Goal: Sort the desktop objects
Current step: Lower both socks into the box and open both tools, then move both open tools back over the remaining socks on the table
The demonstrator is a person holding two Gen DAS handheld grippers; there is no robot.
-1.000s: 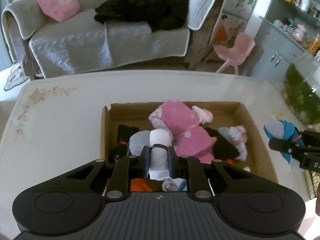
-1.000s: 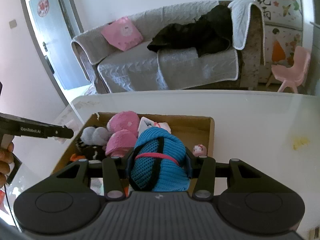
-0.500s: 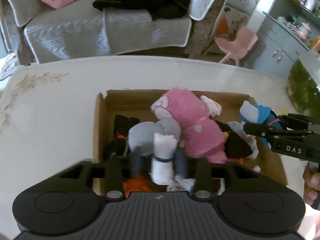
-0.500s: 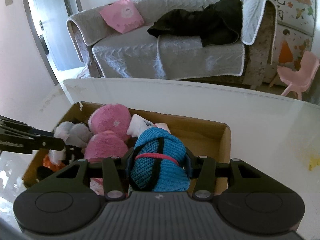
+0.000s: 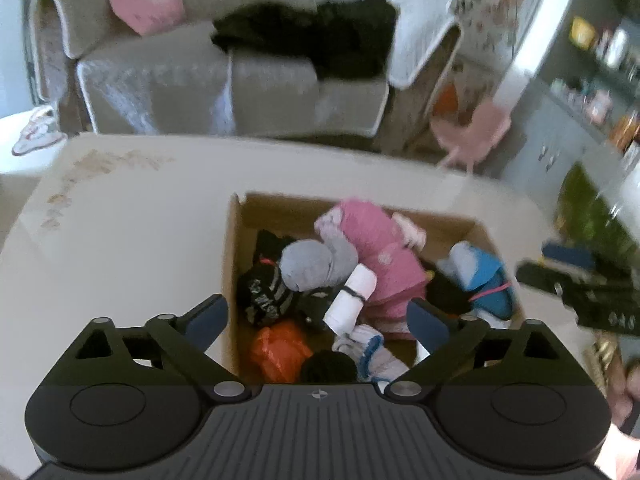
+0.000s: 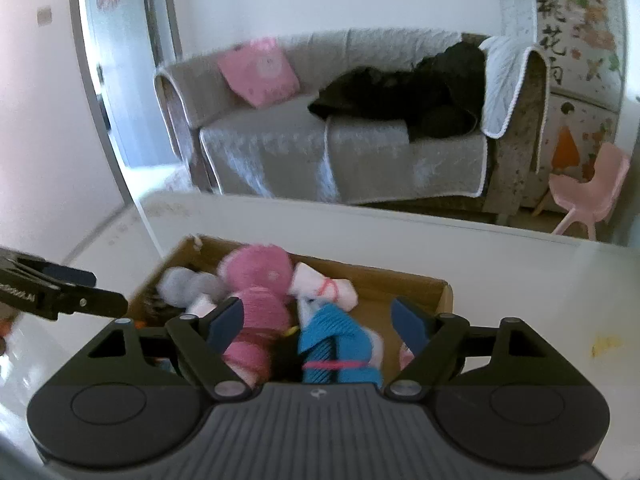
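Rolled socks of many colours are piled in the open brown cardboard box (image 5: 234,264) on the white table (image 5: 120,240). Over it, both jaws are opening: the left gripper (image 5: 316,320) has released a white rolled sock (image 5: 352,298), the right gripper (image 6: 314,320) a blue knitted sock bundle (image 6: 340,344).

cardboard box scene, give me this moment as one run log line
left gripper: opening, empty | right gripper: opening, empty | white roll, blue roll: in cardboard box
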